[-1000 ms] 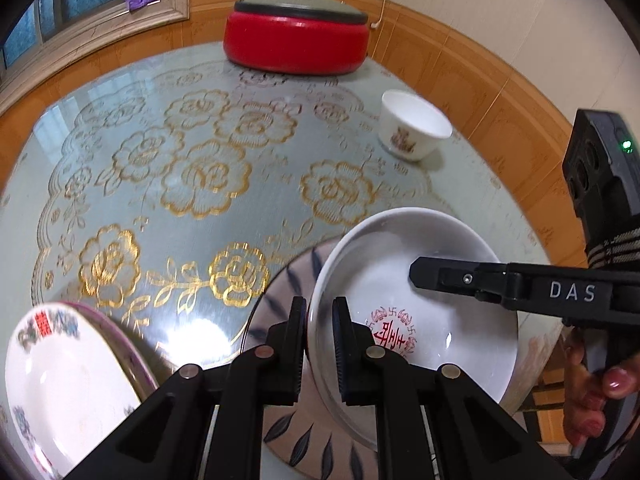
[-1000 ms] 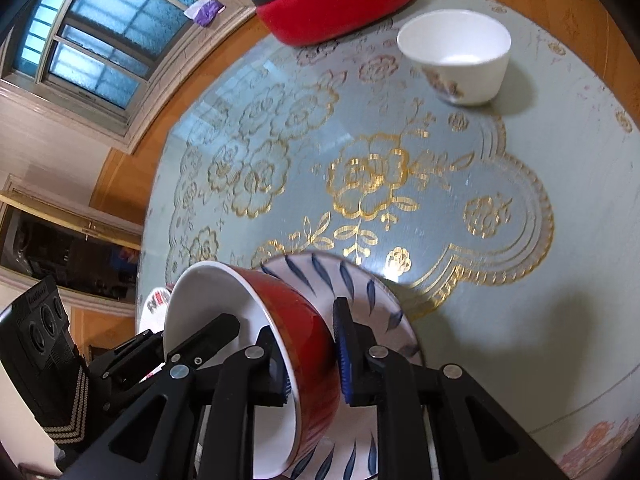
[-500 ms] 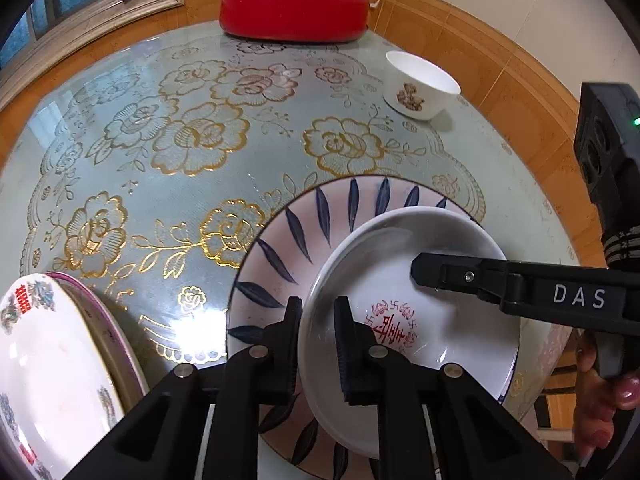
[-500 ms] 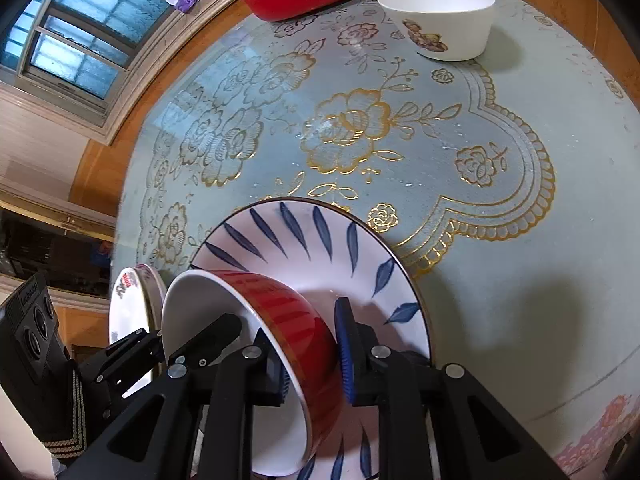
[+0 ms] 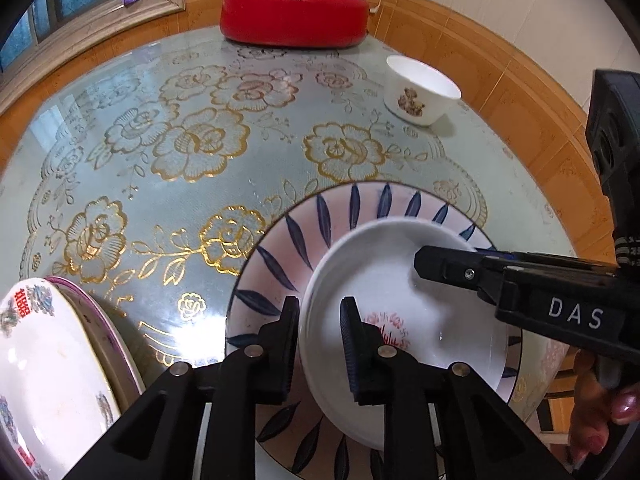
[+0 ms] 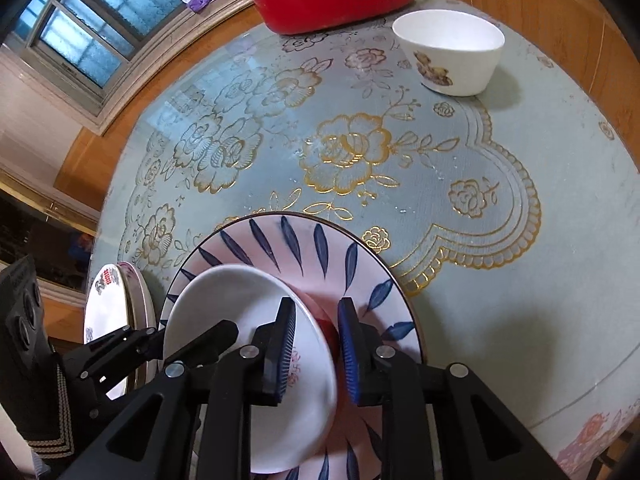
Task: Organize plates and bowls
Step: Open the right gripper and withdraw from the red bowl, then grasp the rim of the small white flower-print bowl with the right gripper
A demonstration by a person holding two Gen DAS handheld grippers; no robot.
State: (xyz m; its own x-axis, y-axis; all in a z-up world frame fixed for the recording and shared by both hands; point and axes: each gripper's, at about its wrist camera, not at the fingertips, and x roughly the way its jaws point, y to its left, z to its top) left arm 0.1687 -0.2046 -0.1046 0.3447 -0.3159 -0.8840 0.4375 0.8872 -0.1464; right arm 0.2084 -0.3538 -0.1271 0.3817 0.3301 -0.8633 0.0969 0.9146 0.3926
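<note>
Red bowl (image 6: pixel 320 322): sits on the leaf-pattern plate (image 5: pixel 304 236) at the near edge of the counter (image 5: pixel 168 184), tilted, white inside up. Left hand-held gripper (image 5: pixel 319 350) straddles the near-left rim; right hand-held gripper (image 6: pixel 314 350) straddles the opposite rim. Both sets of jaws are opening w/ the rim between them, pads off the wall, so you carry no load. Handling: glazed ceramic, stiff, slick, chips easily, moderately heavy. Regrip at the rim, one pad inside, one outside, on opposite sides. Expect sliding on the plate. Small white bowl (image 5: pixel 420 90) stands toward the far right edge, well apart; stacked plates (image 5: pixel 48 360) sit at the near left edge.
</note>
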